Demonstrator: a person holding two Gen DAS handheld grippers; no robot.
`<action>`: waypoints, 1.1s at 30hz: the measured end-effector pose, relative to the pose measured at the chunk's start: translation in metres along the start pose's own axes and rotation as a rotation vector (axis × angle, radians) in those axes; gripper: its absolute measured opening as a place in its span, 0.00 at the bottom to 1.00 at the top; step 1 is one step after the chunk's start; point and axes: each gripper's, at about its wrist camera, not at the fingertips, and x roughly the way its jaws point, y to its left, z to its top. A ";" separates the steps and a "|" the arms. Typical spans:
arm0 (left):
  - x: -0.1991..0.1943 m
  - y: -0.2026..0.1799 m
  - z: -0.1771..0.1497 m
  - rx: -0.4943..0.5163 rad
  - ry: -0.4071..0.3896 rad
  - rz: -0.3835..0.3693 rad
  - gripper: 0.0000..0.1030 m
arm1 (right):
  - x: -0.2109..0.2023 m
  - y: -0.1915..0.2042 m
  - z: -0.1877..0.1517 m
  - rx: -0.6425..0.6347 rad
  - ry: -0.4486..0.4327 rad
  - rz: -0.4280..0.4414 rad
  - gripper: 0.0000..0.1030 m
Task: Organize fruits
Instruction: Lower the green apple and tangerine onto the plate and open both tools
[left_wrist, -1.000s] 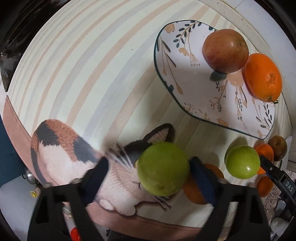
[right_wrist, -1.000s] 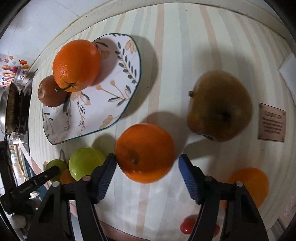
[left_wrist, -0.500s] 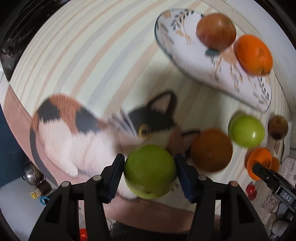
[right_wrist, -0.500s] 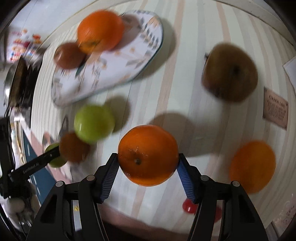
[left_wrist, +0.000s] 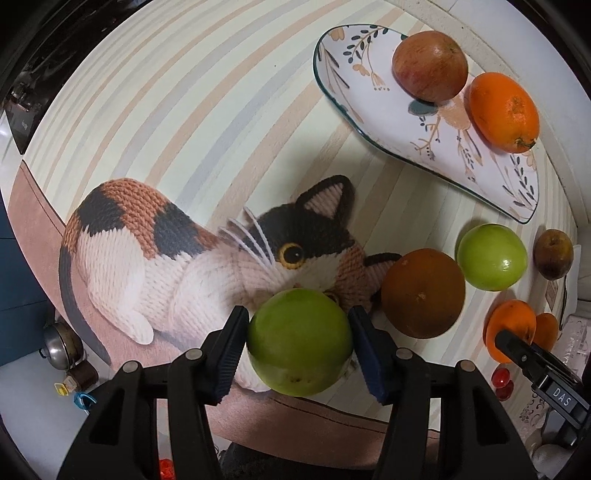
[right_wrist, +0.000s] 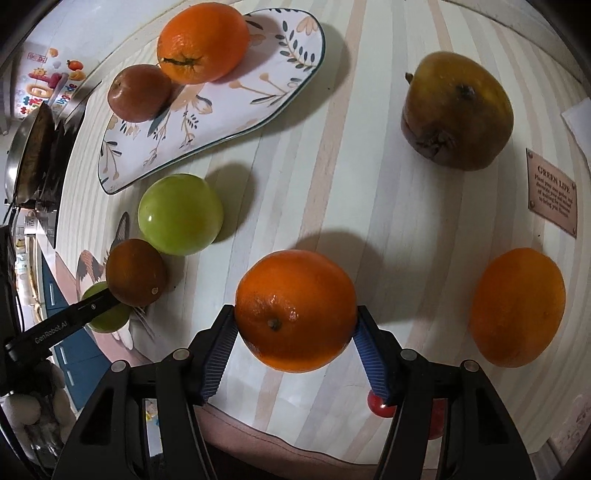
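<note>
My left gripper is shut on a green apple and holds it above the cat picture on the tablecloth. My right gripper is shut on an orange lifted above the table. The floral plate holds a red apple and an orange. On the cloth lie a second green apple, a dark orange, a brownish pear and another orange.
The striped tablecloth has a printed cat and a small label. A small red object lies near the front table edge. A metal pan stands off the table at the left.
Both grippers closed on their fruits and lifted them: the left took the green apple, the right took the orange. Both views pulled back and steadied.
</note>
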 end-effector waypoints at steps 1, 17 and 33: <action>-0.003 0.000 -0.001 -0.001 -0.005 -0.003 0.52 | -0.003 0.001 0.000 -0.004 -0.008 0.004 0.63; -0.086 -0.023 0.112 0.065 -0.102 -0.128 0.52 | -0.054 0.088 0.078 -0.116 -0.129 0.190 0.63; -0.014 -0.026 0.179 0.091 0.053 -0.031 0.52 | 0.052 0.140 0.137 -0.114 0.023 0.212 0.65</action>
